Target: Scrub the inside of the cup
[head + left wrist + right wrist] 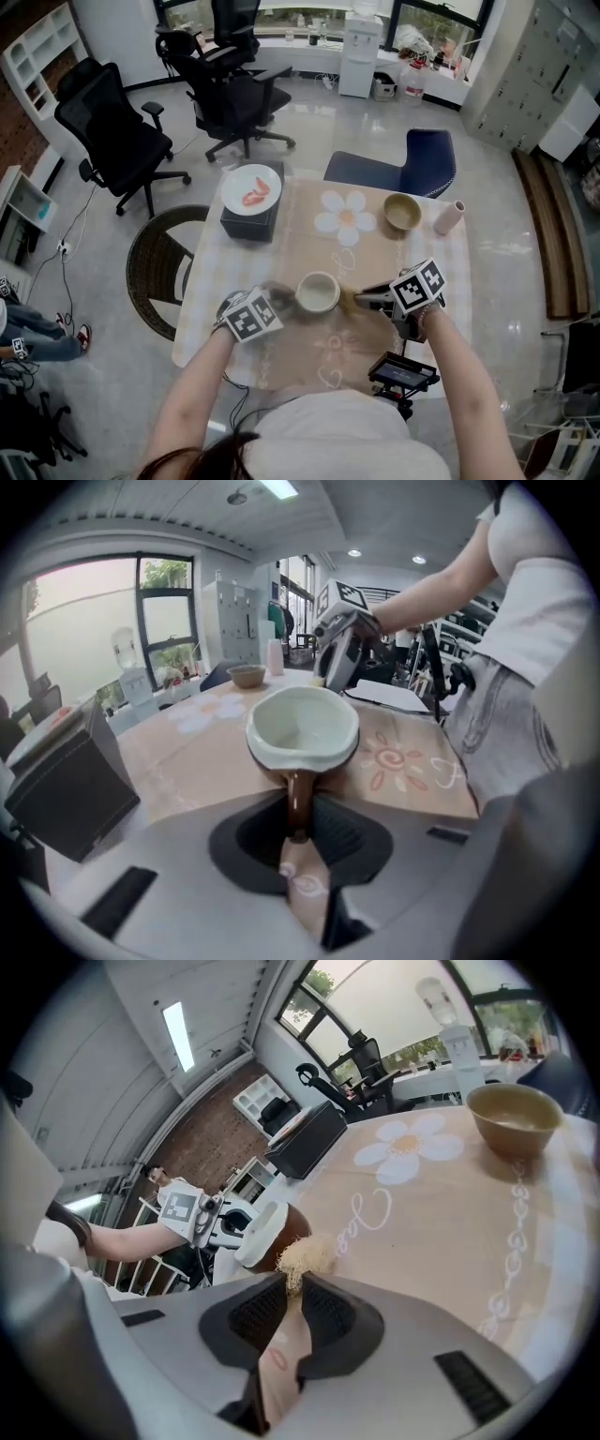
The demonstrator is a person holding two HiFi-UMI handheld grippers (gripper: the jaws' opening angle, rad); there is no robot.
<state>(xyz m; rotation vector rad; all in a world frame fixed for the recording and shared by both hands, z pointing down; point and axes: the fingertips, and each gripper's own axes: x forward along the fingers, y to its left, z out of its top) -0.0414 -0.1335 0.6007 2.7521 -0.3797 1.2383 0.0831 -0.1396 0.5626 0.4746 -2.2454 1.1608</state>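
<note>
The cup (319, 292), pale inside and brown outside, is at the near middle of the table. My left gripper (279, 304) is shut on its brown handle (298, 794), and the pale inside (302, 726) faces the left gripper view. In the right gripper view the cup (270, 1232) is tilted, rim towards me. My right gripper (295, 1283) is shut on a pale fibrous scrubber (305, 1256). The tuft sits just outside the cup, beside its brown wall. In the head view the right gripper (364, 298) comes in from the right, close to the cup.
A beige cloth with flower prints (343, 217) covers the table. A black box carries a white plate (251, 190) at the back left. A brown bowl (402, 212) and a pink bottle (449, 217) stand at the back right. A blue chair (417, 161) and a wicker chair (161, 264) flank the table.
</note>
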